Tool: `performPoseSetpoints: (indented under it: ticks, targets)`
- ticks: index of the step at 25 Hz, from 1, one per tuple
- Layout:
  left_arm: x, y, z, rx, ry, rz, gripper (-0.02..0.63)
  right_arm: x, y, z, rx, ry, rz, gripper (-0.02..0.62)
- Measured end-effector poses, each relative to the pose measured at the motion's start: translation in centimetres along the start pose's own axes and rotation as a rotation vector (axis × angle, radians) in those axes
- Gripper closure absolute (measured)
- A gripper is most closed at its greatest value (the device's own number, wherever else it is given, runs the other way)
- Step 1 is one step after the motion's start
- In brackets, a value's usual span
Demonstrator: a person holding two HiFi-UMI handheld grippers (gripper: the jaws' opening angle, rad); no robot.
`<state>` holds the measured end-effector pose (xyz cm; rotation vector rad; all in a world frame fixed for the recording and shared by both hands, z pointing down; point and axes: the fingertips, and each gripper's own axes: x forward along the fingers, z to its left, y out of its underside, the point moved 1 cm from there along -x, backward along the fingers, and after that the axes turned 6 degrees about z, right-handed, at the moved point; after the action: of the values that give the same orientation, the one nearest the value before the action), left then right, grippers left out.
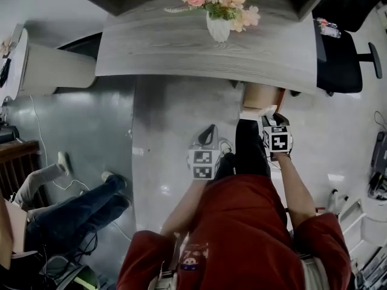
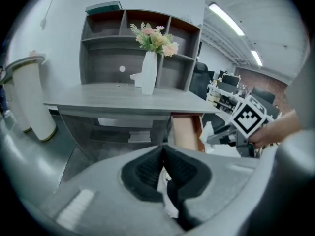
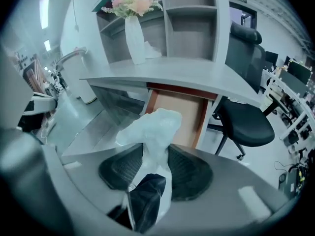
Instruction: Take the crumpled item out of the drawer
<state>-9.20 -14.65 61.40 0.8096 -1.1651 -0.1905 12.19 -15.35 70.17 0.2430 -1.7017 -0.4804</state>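
A: Drawer [image 1: 261, 95], head view?
B: Mostly hidden under the bench [image 1: 169, 47] edge.
A: Crumpled item [image 3: 152, 124]?
B: Lower end lost between fingers [image 3: 189, 173] of the right gripper [image 3: 155, 156] — dark shape [image 3: 145, 200] below, too blurred to name.

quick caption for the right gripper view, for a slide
Right gripper pinching the crumpled white item in front of the open drawer beneath the desk

You wear a red short-sleeved top [image 1: 242, 222] with a small cartoon print, and dark trousers [image 1: 251, 153]. Your left claw [image 2: 163, 168] and right claw [image 3: 153, 167] have grey shells, black ribbed pads [image 2: 142, 173], and cubes [image 1: 203, 163] bearing black-and-white square markers.
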Motion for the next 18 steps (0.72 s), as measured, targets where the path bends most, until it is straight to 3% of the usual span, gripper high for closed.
performPoseSetpoints:
  ticks: [9, 13, 18]
  targets:
    - [-2.4, -2.2, -0.5, 0.028, 0.018, -0.047, 0.609, -7.8, -0.1, 1.7, 0.038, -0.003, -0.098, 0.433]
    - [-3.8, -3.8, -0.3, 0.028, 0.017, -0.079, 0.609, -10.9, -1.5, 2.7, 0.04, -0.005, -0.166, 0.433]
    - [-6.3, -5.6, -0.7, 0.089, 0.004, -0.126, 0.609, -14.9, -3.9, 3.5, 0.059, 0.001, -0.284, 0.433]
